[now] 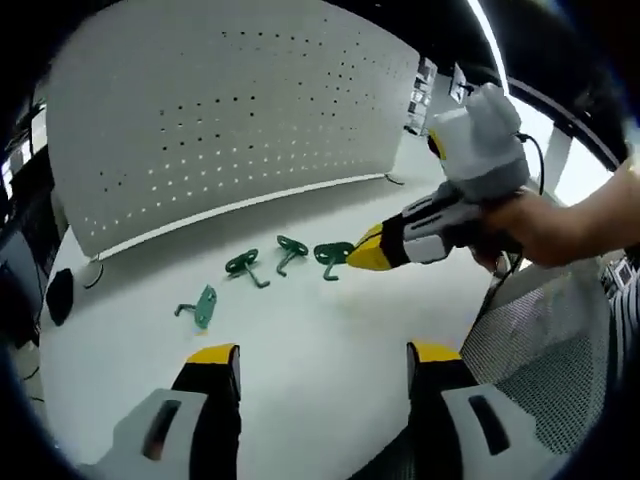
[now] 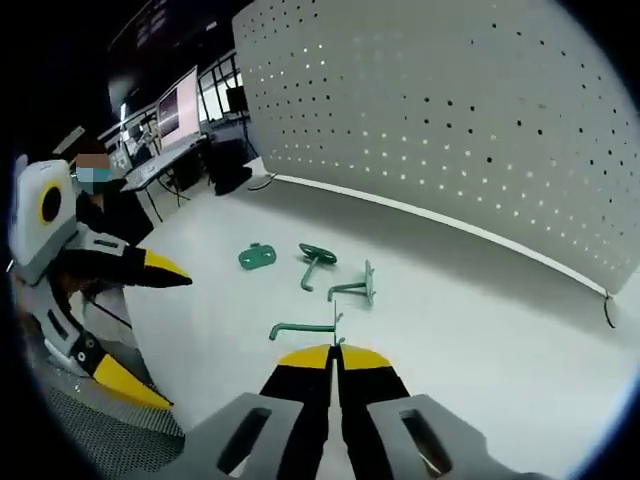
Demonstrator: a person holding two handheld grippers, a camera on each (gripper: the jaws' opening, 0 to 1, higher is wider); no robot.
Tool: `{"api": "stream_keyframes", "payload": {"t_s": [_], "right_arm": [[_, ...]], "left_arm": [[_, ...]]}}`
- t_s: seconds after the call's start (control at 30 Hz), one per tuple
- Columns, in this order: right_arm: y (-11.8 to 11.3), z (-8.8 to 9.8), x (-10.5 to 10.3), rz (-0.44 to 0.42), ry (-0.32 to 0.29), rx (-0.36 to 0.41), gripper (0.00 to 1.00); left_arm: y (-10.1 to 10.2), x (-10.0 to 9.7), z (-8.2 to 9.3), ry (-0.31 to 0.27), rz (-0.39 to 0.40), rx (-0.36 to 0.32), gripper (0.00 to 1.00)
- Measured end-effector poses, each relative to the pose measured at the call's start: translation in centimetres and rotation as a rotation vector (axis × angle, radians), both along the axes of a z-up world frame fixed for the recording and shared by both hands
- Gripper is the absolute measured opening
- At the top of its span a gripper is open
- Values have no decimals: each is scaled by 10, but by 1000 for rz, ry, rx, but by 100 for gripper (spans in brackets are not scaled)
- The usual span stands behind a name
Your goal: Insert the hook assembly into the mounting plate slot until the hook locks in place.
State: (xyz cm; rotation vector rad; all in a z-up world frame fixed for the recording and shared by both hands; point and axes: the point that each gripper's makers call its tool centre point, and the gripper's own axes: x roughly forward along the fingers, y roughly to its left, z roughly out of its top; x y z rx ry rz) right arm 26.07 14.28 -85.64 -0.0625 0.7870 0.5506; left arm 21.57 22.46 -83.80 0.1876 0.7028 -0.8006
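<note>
In the right gripper view the right claw (image 2: 335, 352) has its yellow-tipped jaws pressed together, pinching the plate end of a green hook (image 2: 303, 327); the hook's arm runs out to the left just ahead of the jaw tips, close over the white worktop (image 2: 480, 330). A little beyond the tips stands a second hook (image 2: 355, 288), its small plate upright. Further out and to the left lies a third hook (image 2: 315, 262), and beyond that, left again, a flat green piece (image 2: 257, 257) rests on the surface. The perforated white mounting plate (image 2: 450, 110) stands upright along the far edge of the worktop, well apart from all the hooks. The left claw (image 2: 150, 320) enters from the left with its jaws spread wide.

In the left gripper view the left claw (image 1: 322, 365) stands wide and holds nothing, over bare worktop. Ahead of it the green pieces lie in a row, and the right claw reaches in from the right, held by a hand (image 1: 545, 225), its tips closed at the rightmost hook. The mounting plate rises behind the row.
</note>
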Motion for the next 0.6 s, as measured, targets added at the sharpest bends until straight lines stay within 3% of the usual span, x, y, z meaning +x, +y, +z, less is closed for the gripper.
{"api": "stream_keyframes", "payload": {"t_s": [0.37, 0.6], "right_arm": [[14, 22, -37, 15, 273, 171, 0], [24, 27, -53, 39, 387, 230, 0]], "left_arm": [[-27, -1, 17, -59, -166, -38, 54], [-38, -14, 22, -113, -273, -29, 42]]}}
